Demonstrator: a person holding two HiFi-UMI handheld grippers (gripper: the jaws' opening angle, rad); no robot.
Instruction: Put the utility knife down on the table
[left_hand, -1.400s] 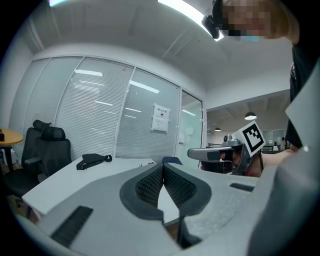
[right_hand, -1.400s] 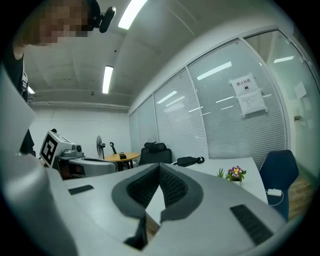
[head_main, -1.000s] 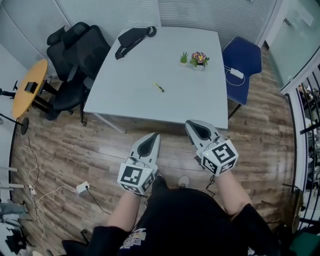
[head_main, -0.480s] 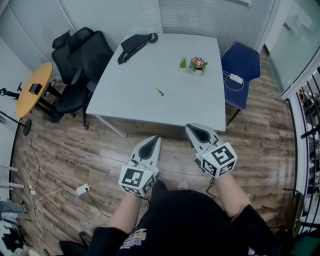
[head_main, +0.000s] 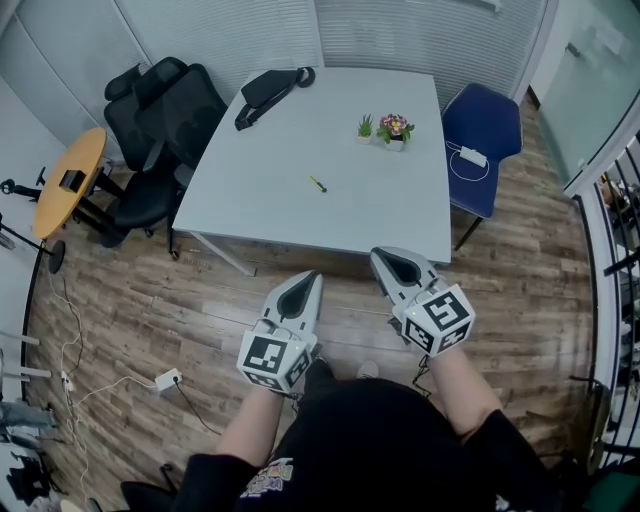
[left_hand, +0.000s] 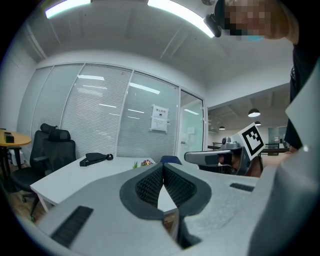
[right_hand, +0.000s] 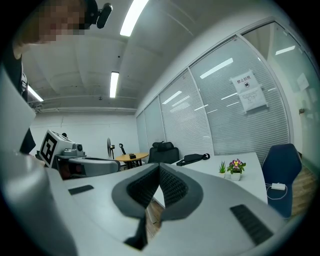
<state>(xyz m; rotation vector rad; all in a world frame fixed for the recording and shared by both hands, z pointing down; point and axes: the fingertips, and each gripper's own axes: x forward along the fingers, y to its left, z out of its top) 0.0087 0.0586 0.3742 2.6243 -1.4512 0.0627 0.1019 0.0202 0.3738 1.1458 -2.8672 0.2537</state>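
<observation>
The utility knife (head_main: 318, 183), small and yellow-green, lies alone near the middle of the white table (head_main: 290, 150). Both grippers hang over the wooden floor, short of the table's near edge and well apart from the knife. My left gripper (head_main: 311, 275) is shut with nothing between its jaws, and its ribbed pads (left_hand: 150, 182) meet at the tips. My right gripper (head_main: 378, 251) is also shut and holds nothing; its pads (right_hand: 172, 186) touch. In the two gripper views the knife cannot be made out on the table (left_hand: 65, 172).
A black bag (head_main: 268, 88) lies at the table's far left corner, two small potted plants (head_main: 390, 126) at the far right. Black office chairs (head_main: 160, 110) stand left, a blue chair (head_main: 482, 130) right, a round wooden table (head_main: 62, 178) far left. A cable and plug (head_main: 165, 378) lie on the floor.
The head view shifted slightly a second ago, so the table sits a little further up the frame. Both grippers stay shut and have hardly moved.
</observation>
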